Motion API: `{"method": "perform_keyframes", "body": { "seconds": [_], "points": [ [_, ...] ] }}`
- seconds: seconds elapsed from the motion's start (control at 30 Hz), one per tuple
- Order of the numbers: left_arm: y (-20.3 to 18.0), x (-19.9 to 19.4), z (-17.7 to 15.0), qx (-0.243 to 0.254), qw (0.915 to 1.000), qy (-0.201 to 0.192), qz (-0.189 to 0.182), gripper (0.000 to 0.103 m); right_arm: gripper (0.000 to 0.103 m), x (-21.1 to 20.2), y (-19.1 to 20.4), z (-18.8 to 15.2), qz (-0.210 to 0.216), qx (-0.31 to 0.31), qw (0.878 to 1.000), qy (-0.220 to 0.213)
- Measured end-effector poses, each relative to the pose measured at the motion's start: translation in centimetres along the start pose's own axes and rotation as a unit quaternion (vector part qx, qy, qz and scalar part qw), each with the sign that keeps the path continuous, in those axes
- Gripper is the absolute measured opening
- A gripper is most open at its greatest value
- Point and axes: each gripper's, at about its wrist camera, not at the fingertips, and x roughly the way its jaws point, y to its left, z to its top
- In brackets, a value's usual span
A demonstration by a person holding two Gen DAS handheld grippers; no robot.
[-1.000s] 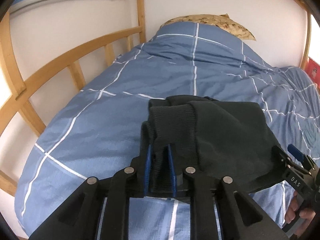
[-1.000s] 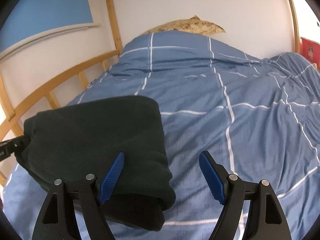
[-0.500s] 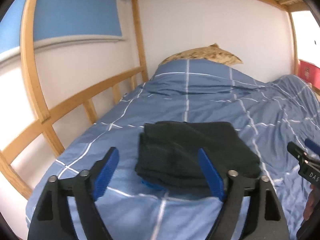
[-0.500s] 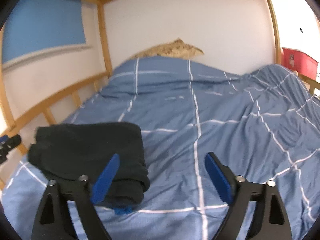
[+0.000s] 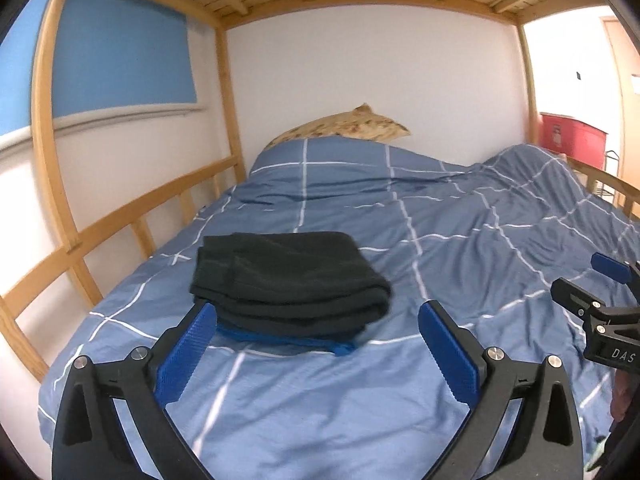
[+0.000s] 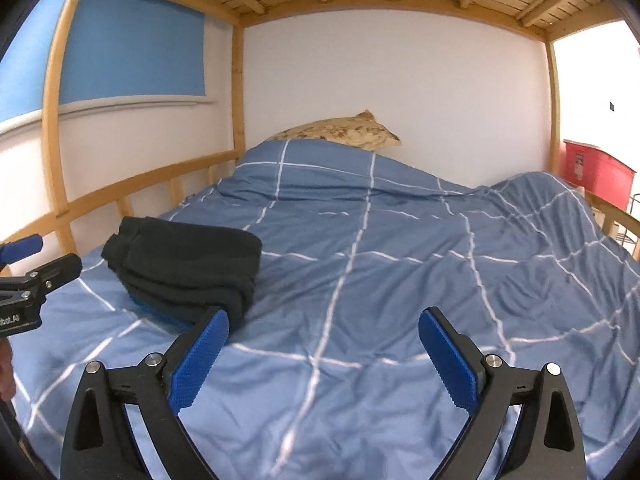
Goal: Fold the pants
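While both grippers hang above the near end of the bed, the pants (image 5: 288,276) lie folded into a compact dark stack on the blue duvet (image 5: 440,240), toward the left side near the wooden rail (image 5: 120,220). They look black or very dark green, with a soft, fleecy surface; several layers show at the near edge, and a ribbed band sits at the stack's left end. A strip of bright blue fabric peeks out from under the near edge of the stack. The left gripper (image 5: 320,352) has its blue-padded fingers spread wide apart, holding nothing, with the pants just beyond its left finger. The right gripper (image 6: 328,356) is likewise spread and empty, the pants lying to its far left, and its left finger pad overlaps the stack's near corner in view; contact cannot be judged. A patterned pillow (image 6: 344,132) rests at the far end against the white wall, and a red bin (image 6: 596,172) stands at far right.
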Motion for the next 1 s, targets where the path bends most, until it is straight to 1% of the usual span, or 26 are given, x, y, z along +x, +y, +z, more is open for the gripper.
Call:
{"method": "perform_keyframes", "body": {
  "seconds": [0.23, 0.37, 0.47, 0.73, 1.0],
  "points": [
    [-3.5, -3.1, -1.6, -0.011, 0.9997, 0.001, -0.019, 0.103, 0.097, -4.1, -2.3, -1.1, -0.014, 0.008, 1.000, 0.000],
    [-4.9, -4.0, -2.4, -0.015, 0.9993, 0.009, -0.032, 0.103, 0.097, -5.9, -3.1, -2.1, -0.022, 0.004, 1.000, 0.002],
    [-5.7, -4.5, -2.9, -0.017, 0.9993, 0.012, -0.032, 0.103, 0.097, -7.1, -3.7, -3.0, -0.031, 0.007, 1.000, 0.002],
    [-6.5, -5.2, -3.8, -0.030, 0.9985, 0.019, -0.042, 0.103, 0.097, -9.3, -5.0, -4.3, -0.035, 0.031, 0.999, 0.002],
    [-7.5, -5.3, -3.7, -0.022, 0.9986, 0.019, -0.044, 0.103, 0.097, -9.9, -6.1, -4.7, -0.033, 0.043, 0.998, 0.001]
  ]
}}
